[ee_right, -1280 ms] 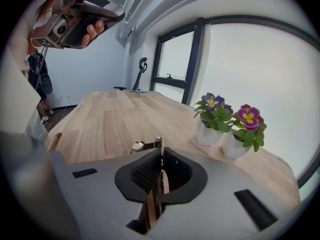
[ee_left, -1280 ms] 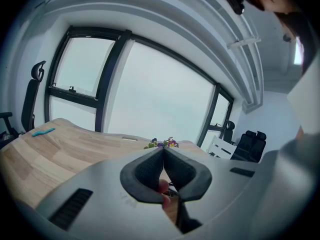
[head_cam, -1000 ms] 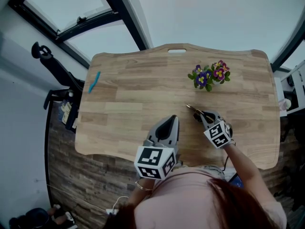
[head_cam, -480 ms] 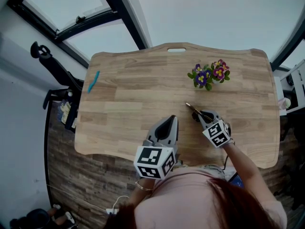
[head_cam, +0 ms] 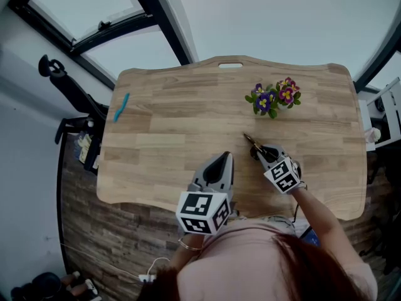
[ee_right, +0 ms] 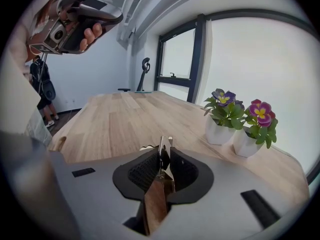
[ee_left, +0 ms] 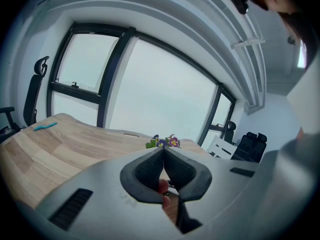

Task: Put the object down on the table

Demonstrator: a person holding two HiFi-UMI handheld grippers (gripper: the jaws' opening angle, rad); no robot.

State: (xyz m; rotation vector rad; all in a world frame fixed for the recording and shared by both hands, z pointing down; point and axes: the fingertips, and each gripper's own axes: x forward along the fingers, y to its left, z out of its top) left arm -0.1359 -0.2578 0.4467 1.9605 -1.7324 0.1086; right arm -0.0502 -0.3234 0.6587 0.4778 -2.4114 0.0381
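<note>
A slim metal tool with a brown wooden handle (ee_right: pixel 156 199) lies between the jaws of my right gripper (ee_right: pixel 162 154). Its metal tip (head_cam: pixel 250 142) pokes out past them, low over the wooden table (head_cam: pixel 175 118). The jaws are opening: a dark gap shows beside the metal, which leans on the left pad. The right gripper (head_cam: pixel 262 152) is at the table's near right, just in front of the flowers. My left gripper (head_cam: pixel 222 162) hovers beside it over the near edge, jaws closed tip to tip (ee_left: pixel 163 151) with nothing held.
Two small white pots of purple and pink pansies (head_cam: pixel 274 98) stand at the far right, close ahead of the right gripper (ee_right: pixel 235 119). A blue item (head_cam: pixel 121 107) lies at the far left edge. An office chair (head_cam: pixel 69 86) stands beyond the left side.
The right gripper has crept slightly up and left with the tool. The left gripper has stayed where it was.
</note>
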